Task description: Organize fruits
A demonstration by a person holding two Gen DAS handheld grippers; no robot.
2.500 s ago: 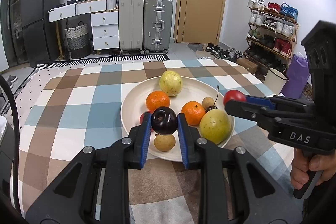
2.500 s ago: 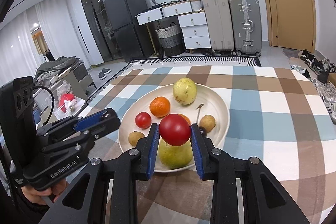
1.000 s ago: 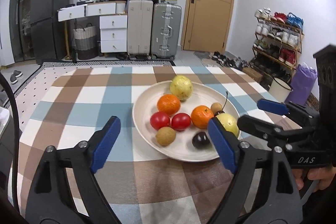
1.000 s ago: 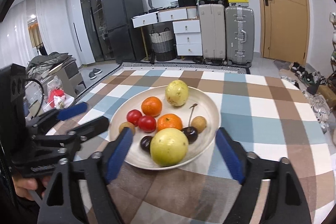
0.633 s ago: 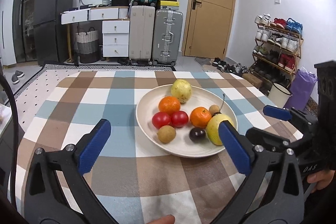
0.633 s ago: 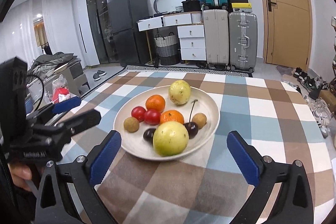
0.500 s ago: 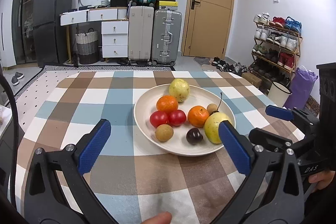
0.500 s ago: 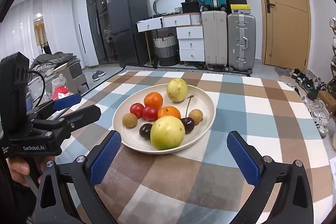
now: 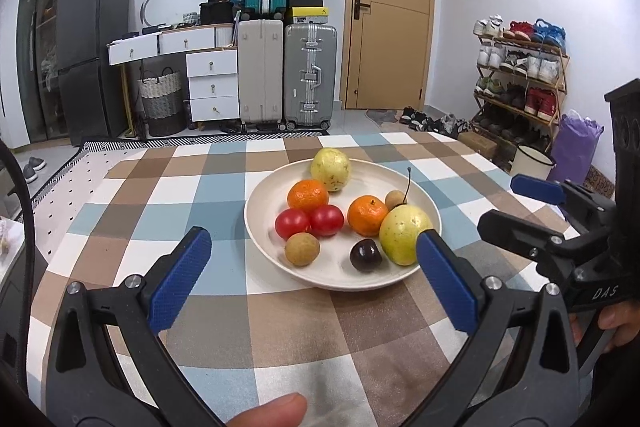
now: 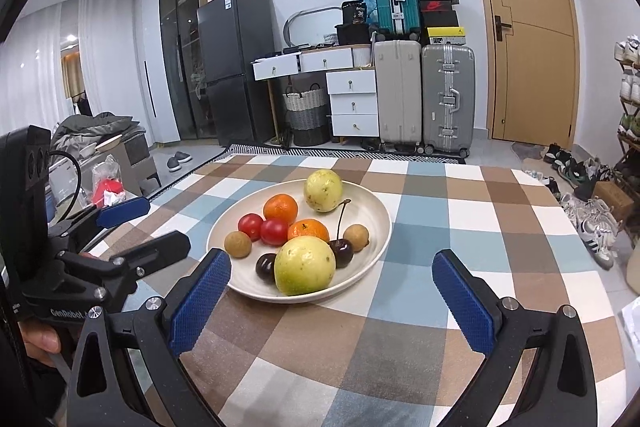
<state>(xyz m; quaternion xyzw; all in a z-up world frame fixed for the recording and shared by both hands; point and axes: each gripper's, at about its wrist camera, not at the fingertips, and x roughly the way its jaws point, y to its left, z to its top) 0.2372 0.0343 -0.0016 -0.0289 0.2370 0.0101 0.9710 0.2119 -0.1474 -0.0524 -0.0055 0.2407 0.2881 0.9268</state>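
Both grippers are now pulled back from the plate (image 9: 280, 267) and empty. 2.5 s ago the left gripper (image 9: 312, 283) clamped the dark plum and the right gripper (image 10: 332, 295) clamped a red tomato; both fruits now lie released on the plate, and the jaws of each gripper stand spread wide. Since 0.5 s ago, little change beyond a slight retreat. Judgement: the placing step looks done and the task is at or near its end, as no loose fruit shows on the checked worktop (image 9: 224, 307).

All fruit sits on the cream plate mid-worktop:
- two yellow-green guavas, one at the far rim (image 9: 331, 169), one at the near right (image 9: 402, 233)
- two oranges (image 9: 308, 195)
- two red tomatoes (image 9: 310, 221) touching each other
- two brown longans, one at the near left (image 9: 302, 249)
- dark plum (image 9: 365, 255) just beside the near guava
- stemmed cherry (image 10: 341, 251), clear in the right wrist view
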